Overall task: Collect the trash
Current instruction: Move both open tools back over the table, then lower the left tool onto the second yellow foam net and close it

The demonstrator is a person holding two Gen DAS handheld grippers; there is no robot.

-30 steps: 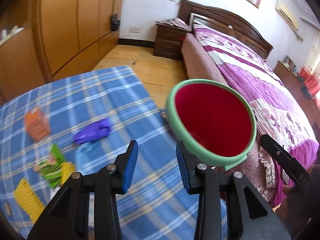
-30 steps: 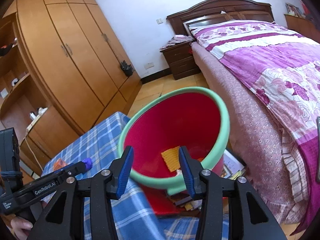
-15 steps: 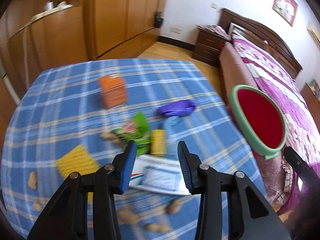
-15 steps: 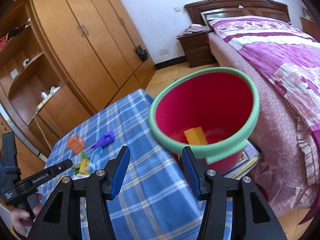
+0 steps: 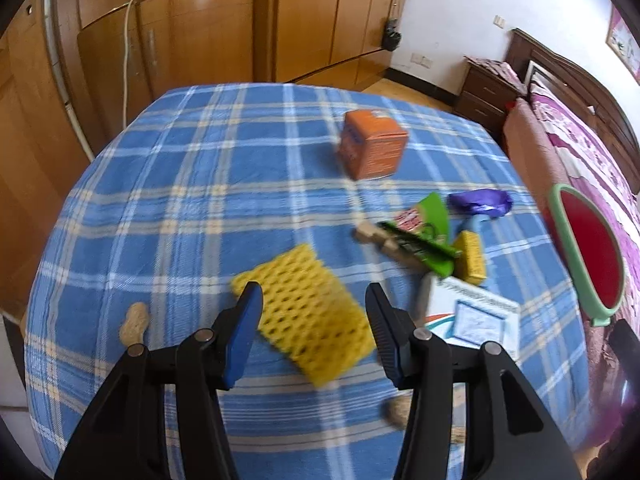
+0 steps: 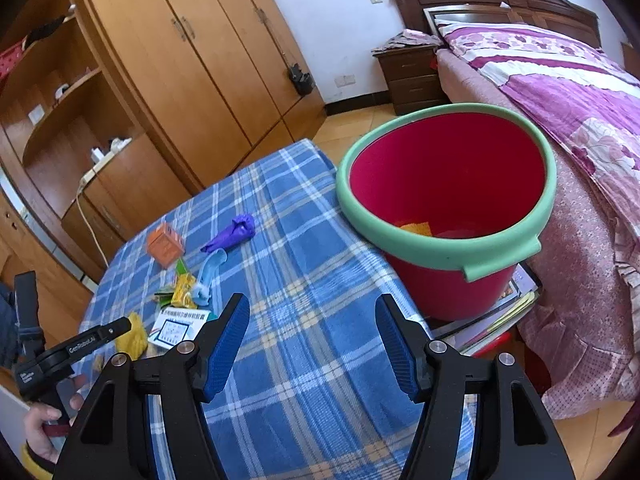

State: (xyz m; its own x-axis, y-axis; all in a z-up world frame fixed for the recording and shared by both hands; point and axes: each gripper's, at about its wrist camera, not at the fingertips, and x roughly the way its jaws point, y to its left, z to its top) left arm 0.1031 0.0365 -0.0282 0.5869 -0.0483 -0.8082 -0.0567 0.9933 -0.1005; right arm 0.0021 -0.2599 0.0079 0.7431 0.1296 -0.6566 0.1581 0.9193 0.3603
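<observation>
Several pieces of litter lie scattered on a table covered with a blue checked cloth [image 5: 180, 200], and all of them are meant for the red bucket [image 6: 448, 208] with the green rim that stands beside the table, between it and the bed [image 6: 560, 92]. A scrap of yellow already lies at the bucket's bottom.

Both claws have just been opening. The right gripper [image 6: 312, 344] hangs wide apart over bare cloth near the bucket, with nothing between its jaws. The left gripper [image 5: 314, 332] is about half spread and empty, aimed down at the yellow foam net [image 5: 304, 312], which lies flat in line with the jaws.

Farther off sit a white box [image 5: 472, 316], an orange box [image 5: 372, 148], a green wrapper [image 5: 424, 232], a purple wrapper [image 5: 480, 202] and a small yellow packet [image 5: 470, 256], the last four close together. Peanuts lie about, one [image 5: 134, 322] left of the left claw.

My judgement: the net is the next pick. It is soft and lies flat, so the jaws could skid over it, or pinch the cloth along with it and drag everything else. The left view is blurred, so a hurried closing could miss it. Light foam could also fall short of the bucket.
</observation>
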